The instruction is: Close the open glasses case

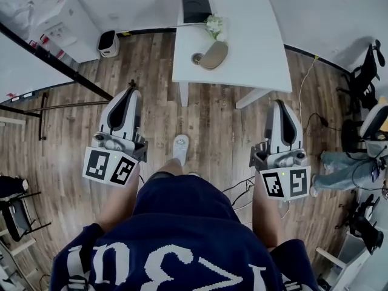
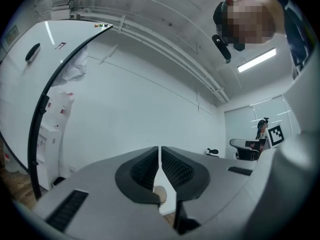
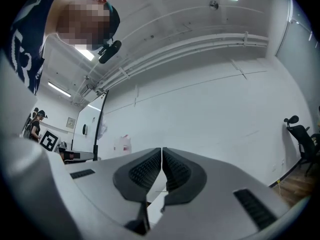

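The glasses case (image 1: 213, 55) is a tan oval shell lying near the front edge of the white table (image 1: 242, 47), far ahead of both grippers. The left gripper view shows a small tan patch of the glasses case (image 2: 160, 193) through the slit under its jaws. My left gripper (image 1: 131, 91) hovers over the wooden floor, left of the table, shut and holding nothing. The left gripper (image 2: 160, 149) shows its ribbed pads pressed together. My right gripper (image 1: 279, 104) hangs over the floor below the table's right corner, also shut and empty. In its own view the right gripper (image 3: 162, 150) has its pads touching.
A black flat device (image 1: 196, 5) and a small bunch of flowers (image 1: 214, 24) share the table. A white bin (image 1: 108, 43) stands by the left wall. Cables (image 1: 242, 190) cross the floor; office chairs (image 1: 364, 71) and a seated person (image 1: 345, 162) are at right.
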Demonstrator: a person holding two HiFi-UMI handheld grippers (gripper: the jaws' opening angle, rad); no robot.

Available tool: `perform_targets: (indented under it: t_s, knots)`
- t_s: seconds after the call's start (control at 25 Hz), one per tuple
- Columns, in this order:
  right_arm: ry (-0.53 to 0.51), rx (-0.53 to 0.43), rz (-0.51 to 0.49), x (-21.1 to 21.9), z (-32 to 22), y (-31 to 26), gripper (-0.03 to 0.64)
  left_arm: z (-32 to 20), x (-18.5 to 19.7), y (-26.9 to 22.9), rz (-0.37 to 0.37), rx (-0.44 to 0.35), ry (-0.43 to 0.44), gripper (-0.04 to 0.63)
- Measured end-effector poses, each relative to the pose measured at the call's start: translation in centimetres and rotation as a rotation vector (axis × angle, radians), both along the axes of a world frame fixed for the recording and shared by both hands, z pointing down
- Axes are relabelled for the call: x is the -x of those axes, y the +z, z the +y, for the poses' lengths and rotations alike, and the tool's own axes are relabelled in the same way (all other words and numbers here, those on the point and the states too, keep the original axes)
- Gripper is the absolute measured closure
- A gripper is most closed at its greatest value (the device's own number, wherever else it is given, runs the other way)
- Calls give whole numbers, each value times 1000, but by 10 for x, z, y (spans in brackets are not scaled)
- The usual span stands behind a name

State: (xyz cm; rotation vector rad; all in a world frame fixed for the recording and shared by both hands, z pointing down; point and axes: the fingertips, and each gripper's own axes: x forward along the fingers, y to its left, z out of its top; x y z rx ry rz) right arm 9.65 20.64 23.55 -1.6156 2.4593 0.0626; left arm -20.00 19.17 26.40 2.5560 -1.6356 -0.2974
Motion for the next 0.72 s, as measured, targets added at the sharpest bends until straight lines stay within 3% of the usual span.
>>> perform_targets:
  t_s: [0.44, 0.72]
  knots:
    - [43, -23, -6, 13, -122, -17, 588, -142, 9, -14, -5, -33, 55, 569]
    - [60, -4, -23, 16, -163, -12, 588, -191, 4, -10, -19, -17, 93, 569]
